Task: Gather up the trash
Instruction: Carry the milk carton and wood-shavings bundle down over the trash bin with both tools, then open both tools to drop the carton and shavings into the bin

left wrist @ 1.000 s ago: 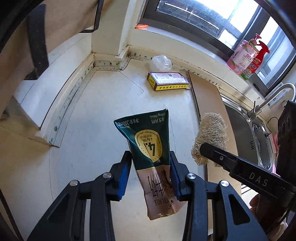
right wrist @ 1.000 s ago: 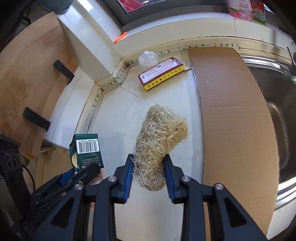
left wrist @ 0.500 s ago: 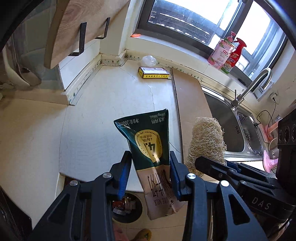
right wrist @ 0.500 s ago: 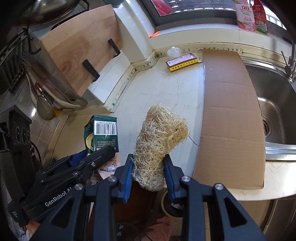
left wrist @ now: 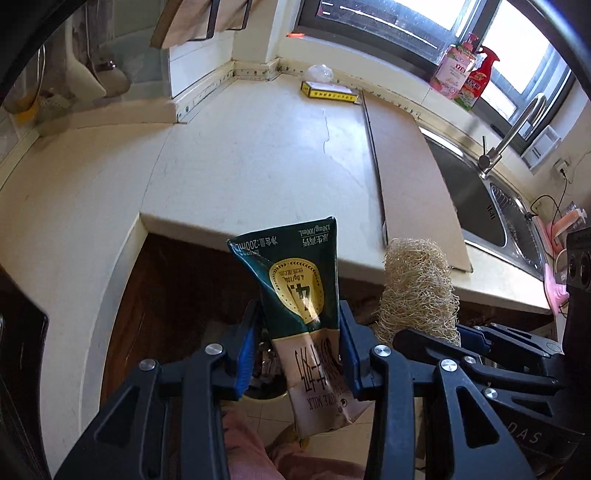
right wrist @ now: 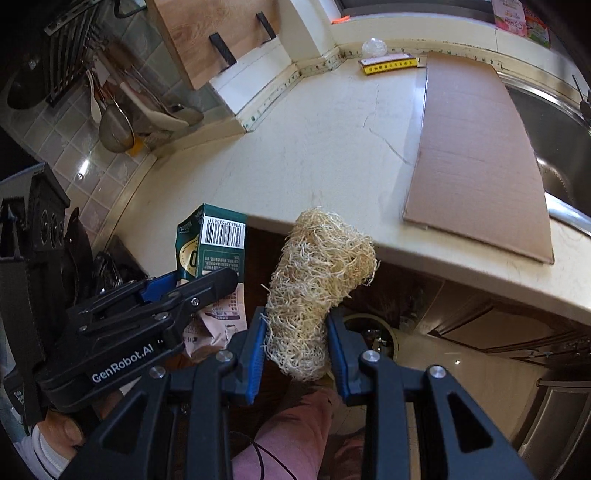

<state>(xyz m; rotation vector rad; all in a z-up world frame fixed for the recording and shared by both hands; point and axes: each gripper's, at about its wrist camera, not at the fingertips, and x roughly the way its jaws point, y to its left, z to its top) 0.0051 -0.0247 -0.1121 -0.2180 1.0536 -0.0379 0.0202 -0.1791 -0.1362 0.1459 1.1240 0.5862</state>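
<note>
While tongs (left wrist: 301, 349) pinch creased carton (left wrist: 299, 288), tongs (right wrist: 295, 354) squeeze fibrous loofah (right wrist: 317, 280)

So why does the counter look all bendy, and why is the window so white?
Left wrist view: the fisheye lens bows the countertop edge, and daylight washes the window out to white, while the milk carton close up stays sharp. Right wrist view: the same curving bends the cardboard sheet, the corners go black, and the loofah is crisp.
</note>
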